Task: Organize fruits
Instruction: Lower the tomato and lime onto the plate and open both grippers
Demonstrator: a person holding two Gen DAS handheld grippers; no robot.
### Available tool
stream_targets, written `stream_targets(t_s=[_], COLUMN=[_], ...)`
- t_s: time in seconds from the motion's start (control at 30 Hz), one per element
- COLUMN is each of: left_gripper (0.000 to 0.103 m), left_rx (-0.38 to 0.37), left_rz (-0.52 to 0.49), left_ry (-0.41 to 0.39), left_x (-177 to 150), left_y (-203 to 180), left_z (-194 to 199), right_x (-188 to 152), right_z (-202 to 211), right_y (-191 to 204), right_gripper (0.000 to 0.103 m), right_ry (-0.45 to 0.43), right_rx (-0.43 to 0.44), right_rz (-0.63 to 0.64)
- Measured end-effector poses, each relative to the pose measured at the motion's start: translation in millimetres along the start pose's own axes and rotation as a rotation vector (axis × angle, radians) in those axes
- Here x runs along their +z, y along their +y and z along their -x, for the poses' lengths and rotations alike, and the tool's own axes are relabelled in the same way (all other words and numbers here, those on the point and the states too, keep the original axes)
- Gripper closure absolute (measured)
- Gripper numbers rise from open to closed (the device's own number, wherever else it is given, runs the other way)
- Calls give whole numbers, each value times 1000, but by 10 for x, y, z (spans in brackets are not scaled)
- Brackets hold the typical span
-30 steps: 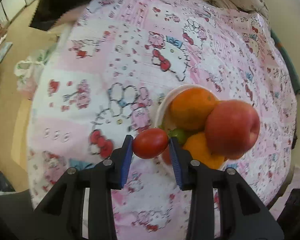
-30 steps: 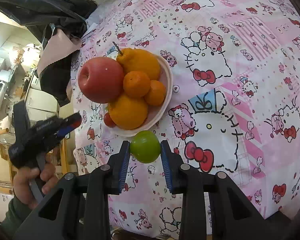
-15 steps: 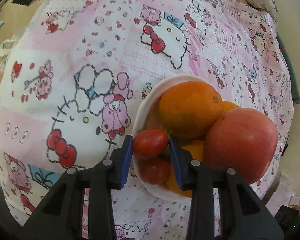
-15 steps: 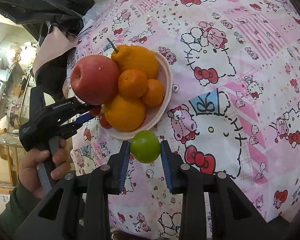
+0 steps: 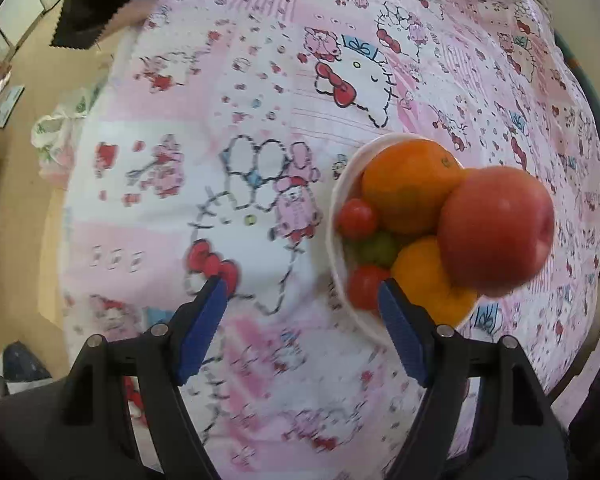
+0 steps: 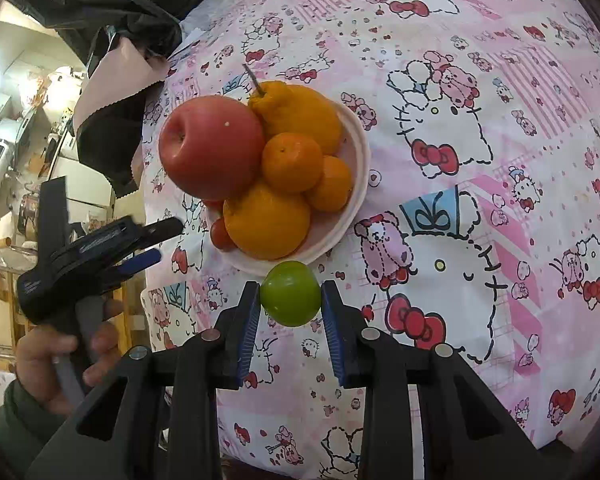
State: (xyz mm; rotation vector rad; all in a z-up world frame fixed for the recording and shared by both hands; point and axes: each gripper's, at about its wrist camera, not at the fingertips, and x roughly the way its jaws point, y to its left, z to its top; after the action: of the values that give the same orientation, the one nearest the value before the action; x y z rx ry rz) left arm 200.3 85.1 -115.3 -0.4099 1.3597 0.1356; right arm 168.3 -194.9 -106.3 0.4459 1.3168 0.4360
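A pale bowl (image 6: 360, 168) on the pink cartoon tablecloth holds a red apple (image 6: 210, 148), several oranges (image 6: 266, 220) and cherry tomatoes (image 6: 221, 235). In the left wrist view the bowl (image 5: 335, 216) shows two tomatoes (image 5: 356, 218) near its rim, with something green (image 5: 380, 246) between them. My left gripper (image 5: 300, 282) hovers left of the bowl, its jaws opening with nothing between them. It also appears in the right wrist view as the left gripper (image 6: 165, 240), held by a hand (image 6: 60, 352). My right gripper (image 6: 291, 285) is shut on a green round fruit (image 6: 290, 300) just in front of the bowl.
A black cloth (image 6: 112, 12) lies over the table's far corner. The table edge runs down the left, with a white plastic bag (image 5: 56, 136) on the floor beyond it. Kitchen clutter (image 6: 16, 152) stands past that edge.
My left gripper let go of the cherry tomato, which now lies in the bowl, and its jaws spread wide as it drew back. The right gripper stayed put with the green fruit.
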Motion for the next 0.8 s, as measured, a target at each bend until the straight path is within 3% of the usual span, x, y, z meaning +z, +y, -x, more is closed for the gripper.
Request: stream_targets(t_s=[0.17,0.3,0.57,0.8], left_gripper=[28,28,28,28], left_rx=[65,64,75,81], left_rz=[-18,5,67,160], left_ry=[-44,-108,-241,-288], left_x=[-134,-196,-192,-138], left_y=[202,334,549,745], left_z=[305,507,878,1044], right_x=[-72,-67,155,312], right_z=[-110,-317,-780,-1211], right_y=[238,601,1169,1387], right_gripper=[70,70,70,70], right_ry=[19,39,-40,-62], right_rx=[-8,-12,6,-195], right_rz=[88,174,243,323])
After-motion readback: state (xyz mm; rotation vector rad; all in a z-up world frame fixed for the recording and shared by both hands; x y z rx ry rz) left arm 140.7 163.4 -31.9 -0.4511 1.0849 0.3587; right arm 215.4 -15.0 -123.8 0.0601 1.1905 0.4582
